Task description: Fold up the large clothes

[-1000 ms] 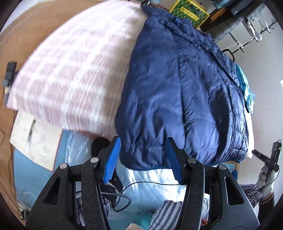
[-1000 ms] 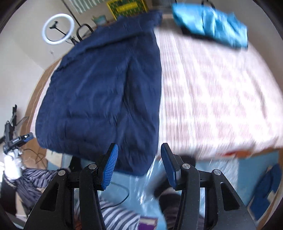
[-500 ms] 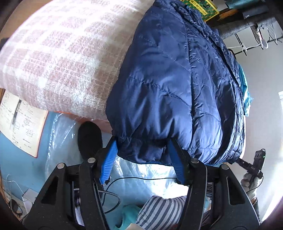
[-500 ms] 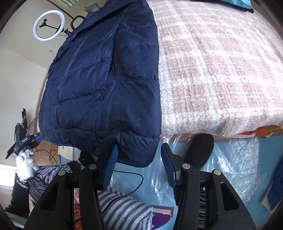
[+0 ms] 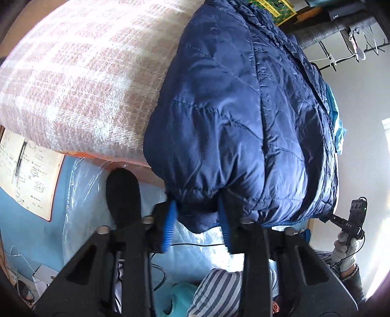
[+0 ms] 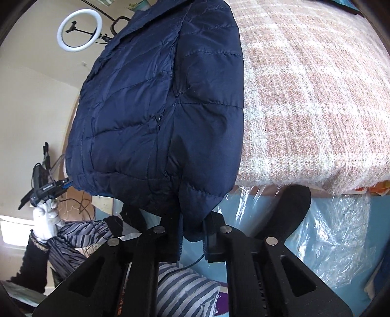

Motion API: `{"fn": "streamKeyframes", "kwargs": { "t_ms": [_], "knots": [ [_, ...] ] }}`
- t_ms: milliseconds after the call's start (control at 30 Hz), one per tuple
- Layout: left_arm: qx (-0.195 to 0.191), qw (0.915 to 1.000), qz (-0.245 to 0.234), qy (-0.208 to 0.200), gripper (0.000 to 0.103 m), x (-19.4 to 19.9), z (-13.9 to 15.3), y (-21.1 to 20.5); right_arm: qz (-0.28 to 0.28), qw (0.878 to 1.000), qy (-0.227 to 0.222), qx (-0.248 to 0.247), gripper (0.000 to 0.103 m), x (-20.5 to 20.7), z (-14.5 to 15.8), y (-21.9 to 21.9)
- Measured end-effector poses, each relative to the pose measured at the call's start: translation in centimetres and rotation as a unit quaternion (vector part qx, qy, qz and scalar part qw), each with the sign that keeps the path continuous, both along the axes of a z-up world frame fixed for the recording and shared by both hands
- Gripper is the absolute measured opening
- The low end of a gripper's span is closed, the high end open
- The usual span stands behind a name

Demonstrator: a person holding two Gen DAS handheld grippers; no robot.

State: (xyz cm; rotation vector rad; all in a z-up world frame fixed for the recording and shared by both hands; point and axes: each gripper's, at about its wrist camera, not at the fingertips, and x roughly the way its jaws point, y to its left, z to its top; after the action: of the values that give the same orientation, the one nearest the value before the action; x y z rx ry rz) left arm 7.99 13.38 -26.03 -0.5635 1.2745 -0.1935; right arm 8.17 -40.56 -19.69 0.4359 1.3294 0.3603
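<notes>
A navy quilted puffer jacket (image 5: 238,117) lies lengthwise on a bed with a pink and white plaid blanket (image 5: 85,73), its hem hanging over the near edge. My left gripper (image 5: 196,219) has its blue-padded jaws closing around the hem's left corner. In the right wrist view the jacket (image 6: 158,109) hangs the same way, and my right gripper (image 6: 192,234) has its jaws nearly shut on the hem's right corner. The fabric hides the fingertips of both.
The bed's side is wrapped in clear plastic (image 6: 329,231). A ring light (image 6: 79,30) stands at the back. A clothes rack with hangers (image 5: 346,48) and a yellow crate (image 5: 275,9) are behind the bed. Papers (image 5: 29,170) lie on the blue floor.
Both grippers moved forward to the jacket's hem and their jaws narrowed around its two lower corners.
</notes>
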Motion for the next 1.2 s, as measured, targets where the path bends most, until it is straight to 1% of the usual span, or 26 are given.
{"fn": "streamKeyframes", "kwargs": {
  "t_ms": [67,133,200,233,300,333,400,433,500,533,567,633,667,700,733,767,800,833,900,933,1000,1133,1200],
  "knots": [
    [0.007,0.9999,-0.005,-0.008,0.023,-0.1,0.4,-0.3,-0.002,1.0,-0.005,0.003,0.007,-0.2,0.2,-0.1],
    [0.031,0.9995,-0.005,-0.008,0.023,-0.2,0.5,-0.1,-0.003,1.0,-0.007,-0.001,0.007,-0.1,0.2,0.0],
    [0.036,0.9993,0.005,-0.004,0.038,-0.1,0.2,0.4,-0.003,1.0,-0.006,-0.004,0.007,-0.2,0.1,0.0],
    [0.031,0.9994,0.013,-0.004,0.042,0.0,0.0,0.9,-0.004,1.0,-0.008,-0.005,0.007,-0.3,0.2,-0.1],
    [0.019,0.9993,0.032,0.005,0.061,0.4,-0.5,1.9,-0.004,1.0,-0.01,-0.008,0.007,-0.3,0.3,-0.1],
    [0.013,0.9992,0.038,0.006,0.063,0.5,-0.7,2.2,-0.004,1.0,-0.01,-0.006,0.007,-0.3,0.3,-0.1],
    [-0.011,0.9992,0.038,0.01,0.063,0.9,-1.3,2.5,-0.003,1.0,-0.007,-0.004,0.007,-0.1,0.1,0.0],
    [-0.015,0.9992,0.034,0.012,0.063,1.1,-1.5,2.5,-0.003,1.0,-0.005,-0.003,0.007,-0.1,0.1,0.1],
    [-0.008,0.9998,0.019,0.009,0.067,1.5,-1.6,2.2,-0.002,1.0,-0.003,0.0,0.007,0.0,0.0,0.1],
    [-0.011,0.9998,0.018,0.007,0.067,1.5,-1.7,2.3,-0.002,1.0,-0.002,-0.001,0.008,0.1,0.0,0.1],
    [-0.022,0.9995,0.024,0.007,0.067,1.3,-1.8,2.4,-0.001,1.0,-0.003,-0.002,0.012,0.1,0.0,0.2],
    [-0.049,0.9983,0.03,0.009,0.064,1.0,-2.2,2.6,0.001,1.0,-0.003,-0.01,0.013,0.2,0.0,0.4],
    [-0.067,0.9974,0.025,0.011,0.053,0.9,-2.3,2.4,0.003,1.0,0.001,-0.014,0.017,0.3,-0.2,0.5],
    [-0.074,0.9971,0.018,0.011,0.042,0.9,-2.1,2.2,0.005,1.0,0.002,-0.015,0.018,0.3,-0.3,0.6],
    [-0.07,0.9975,0.007,0.007,0.038,0.8,-1.8,1.8,0.008,1.0,0.001,-0.019,0.018,0.4,-0.3,0.8],
    [-0.06,0.9982,-0.004,0.0,0.031,0.7,-1.3,1.3,0.011,1.0,0.0,-0.021,0.018,0.4,-0.3,0.9],
    [-0.052,0.9985,-0.015,-0.007,0.02,0.7,-0.8,0.8,0.013,1.0,-0.003,-0.022,0.018,0.3,-0.2,1.0],
    [-0.051,0.9983,-0.023,-0.012,0.016,0.7,-0.3,0.6,0.015,1.0,-0.004,-0.019,0.018,0.3,-0.2,1.1],
    [-0.063,0.9974,-0.021,-0.026,0.012,0.5,0.7,0.5,0.016,1.0,-0.005,-0.005,0.007,0.2,0.0,1.0],
    [-0.072,0.9967,-0.014,-0.036,0.012,0.5,1.4,0.7,0.013,1.0,-0.008,-0.001,0.006,0.1,0.2,0.9],
    [-0.092,0.994,0.002,-0.059,0.01,0.5,2.9,1.1,0.005,1.0,-0.016,0.006,0.005,0.0,0.8,0.8],
    [-0.107,0.9878,0.015,-0.113,0.008,1.1,6.3,1.2,-0.011,0.998,-0.036,0.048,0.004,-0.2,2.4,0.3],
    [-0.109,0.9851,0.02,-0.131,0.007,1.6,7.8,1.1,-0.02,0.996,-0.052,0.071,0.004,-0.1,3.6,0.1]
  ]
}}
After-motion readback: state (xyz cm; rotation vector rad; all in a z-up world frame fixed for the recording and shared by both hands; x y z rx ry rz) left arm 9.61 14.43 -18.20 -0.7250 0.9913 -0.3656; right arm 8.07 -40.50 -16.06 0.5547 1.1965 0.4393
